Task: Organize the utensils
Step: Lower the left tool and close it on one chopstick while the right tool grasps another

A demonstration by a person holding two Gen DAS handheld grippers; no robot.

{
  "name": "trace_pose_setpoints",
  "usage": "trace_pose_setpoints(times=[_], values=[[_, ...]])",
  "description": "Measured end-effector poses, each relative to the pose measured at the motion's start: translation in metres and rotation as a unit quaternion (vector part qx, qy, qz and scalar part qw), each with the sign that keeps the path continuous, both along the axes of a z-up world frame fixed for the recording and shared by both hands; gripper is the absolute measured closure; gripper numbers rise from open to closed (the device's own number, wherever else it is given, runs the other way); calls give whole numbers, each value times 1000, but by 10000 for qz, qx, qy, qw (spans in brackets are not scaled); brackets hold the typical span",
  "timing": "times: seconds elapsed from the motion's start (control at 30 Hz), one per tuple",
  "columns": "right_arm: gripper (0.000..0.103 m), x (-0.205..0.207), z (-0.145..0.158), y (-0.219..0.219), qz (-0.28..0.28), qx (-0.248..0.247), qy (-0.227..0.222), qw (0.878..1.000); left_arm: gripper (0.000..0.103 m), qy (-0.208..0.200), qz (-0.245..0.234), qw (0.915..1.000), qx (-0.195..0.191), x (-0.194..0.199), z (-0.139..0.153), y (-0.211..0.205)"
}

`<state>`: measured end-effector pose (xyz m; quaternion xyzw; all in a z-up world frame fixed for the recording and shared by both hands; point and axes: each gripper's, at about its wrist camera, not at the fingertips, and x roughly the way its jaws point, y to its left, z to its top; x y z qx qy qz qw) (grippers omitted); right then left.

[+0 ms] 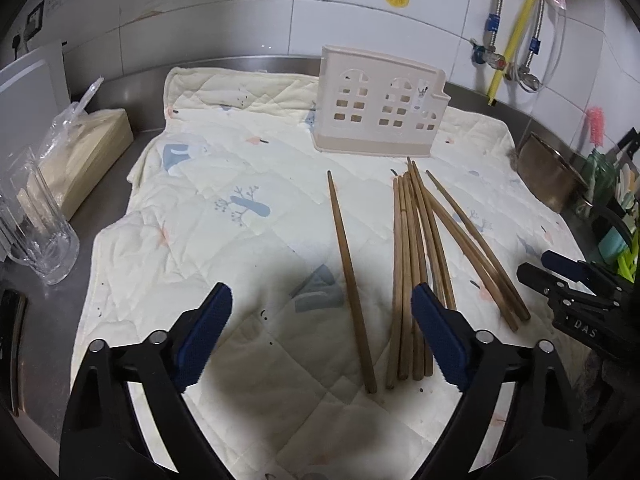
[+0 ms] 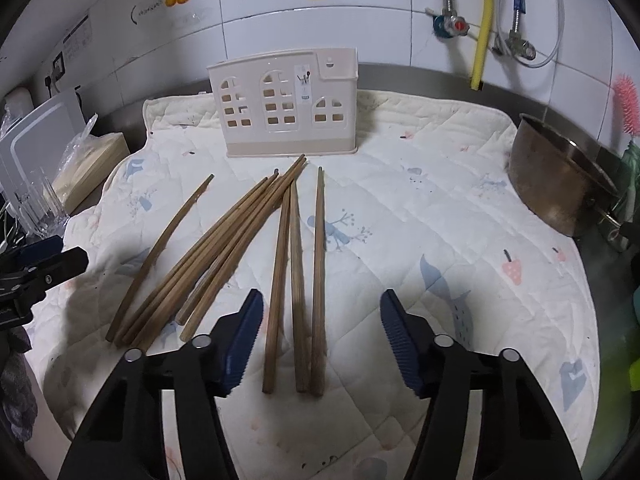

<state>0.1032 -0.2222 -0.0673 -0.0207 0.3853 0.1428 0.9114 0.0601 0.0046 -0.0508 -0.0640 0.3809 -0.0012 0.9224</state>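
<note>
Chopsticks (image 2: 240,256) lie loose on the quilted cloth (image 2: 460,208), with thin ends toward the beige holder (image 2: 286,104) that stands upright at the back of the cloth, near the tiled wall. This direction seems practical: the thick ends are close to the grippers, so each stick can be taken near its heavy end and lifted toward the holder. One single chopstick (image 1: 351,280) lies apart from the bundle, on the left side, and probably it is the easiest one to take first. The left gripper (image 1: 322,344) is spread wide and holds nothing; this single stick passes between its fingers. The right gripper (image 2: 322,344) is also spread and empty, and three sticks lie between its blue pads (image 2: 244,344). On the right there is much free cloth until the metal pot (image 2: 560,184) at the edge. On the left the room is smaller, because a glass (image 1: 36,236) stands just beside the cloth border.
</note>
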Motion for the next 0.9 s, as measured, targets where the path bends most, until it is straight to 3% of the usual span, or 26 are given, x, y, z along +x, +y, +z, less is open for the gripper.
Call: trace_pose_setpoints(times=[0.23,0.6,0.9], values=[[56,10,-6,0,-4,22,102,9999,33,200,-168,9996,-104,12,-13,-5],[63,21,-13,1,55,2,224,9997,75,573,-489,9968,-281,33,-30,-18],[71,26,-19,6,193,9,315,9993,82,831,-514,9943,-417,42,-41,-18]])
